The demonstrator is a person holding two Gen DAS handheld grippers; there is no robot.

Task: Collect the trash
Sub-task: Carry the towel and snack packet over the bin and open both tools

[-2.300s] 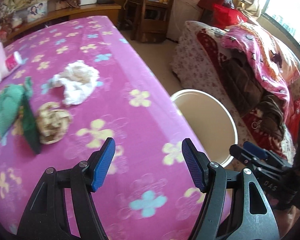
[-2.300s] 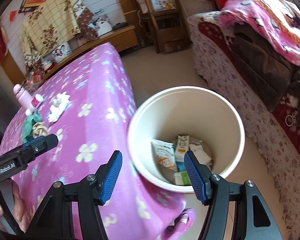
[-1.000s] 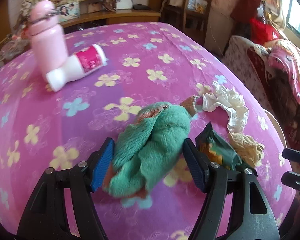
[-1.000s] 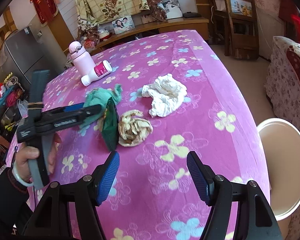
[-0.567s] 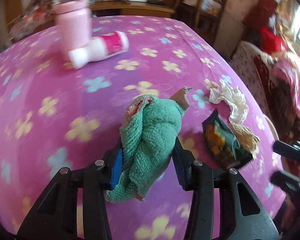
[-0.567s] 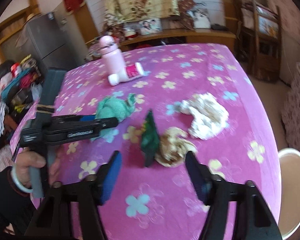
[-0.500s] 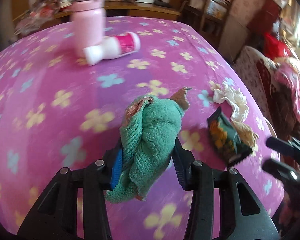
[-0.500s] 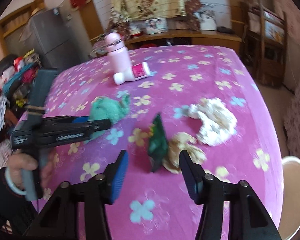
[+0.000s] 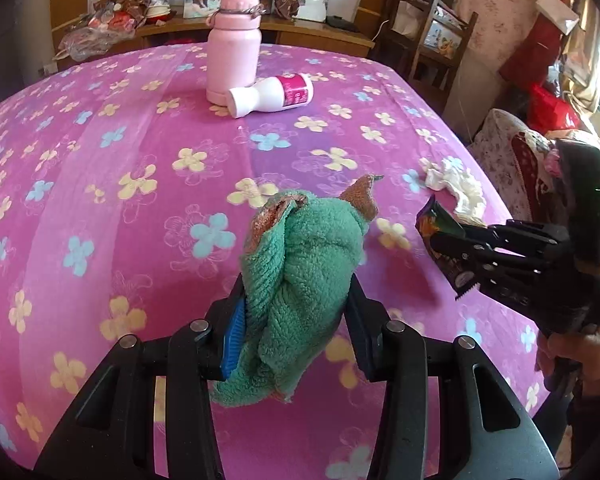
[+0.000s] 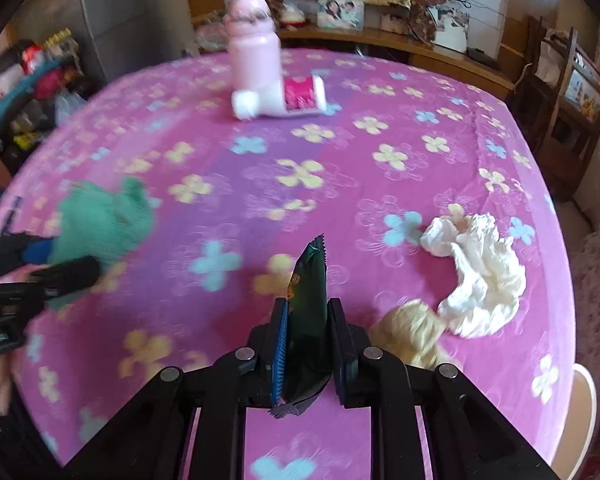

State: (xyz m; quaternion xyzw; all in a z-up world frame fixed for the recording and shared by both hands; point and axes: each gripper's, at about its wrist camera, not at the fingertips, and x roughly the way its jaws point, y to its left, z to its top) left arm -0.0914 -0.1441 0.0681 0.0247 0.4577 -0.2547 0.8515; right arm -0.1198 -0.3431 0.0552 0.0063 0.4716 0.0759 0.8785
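My left gripper (image 9: 294, 312) is shut on a green towel rag (image 9: 300, 264) and holds it over the pink flowered tablecloth (image 9: 140, 160). The rag also shows at the left in the right wrist view (image 10: 104, 220). My right gripper (image 10: 306, 344) is shut on a dark green snack wrapper (image 10: 308, 300), which stands upright between the pads; it also shows in the left wrist view (image 9: 436, 232). A crumpled white tissue (image 10: 480, 272) and a tan paper wad (image 10: 412, 336) lie on the cloth to the right of the right gripper.
A pink flask (image 9: 233, 66) stands at the far side of the table with a white and pink bottle (image 9: 272, 96) lying beside it. The rim of a white bin (image 10: 584, 412) shows past the table's right edge. A sofa and chairs stand at the right.
My right gripper has closed on the green wrapper, which stood free between open jaws before. My left gripper stays shut on the rag and has shifted left, away from the tissues.
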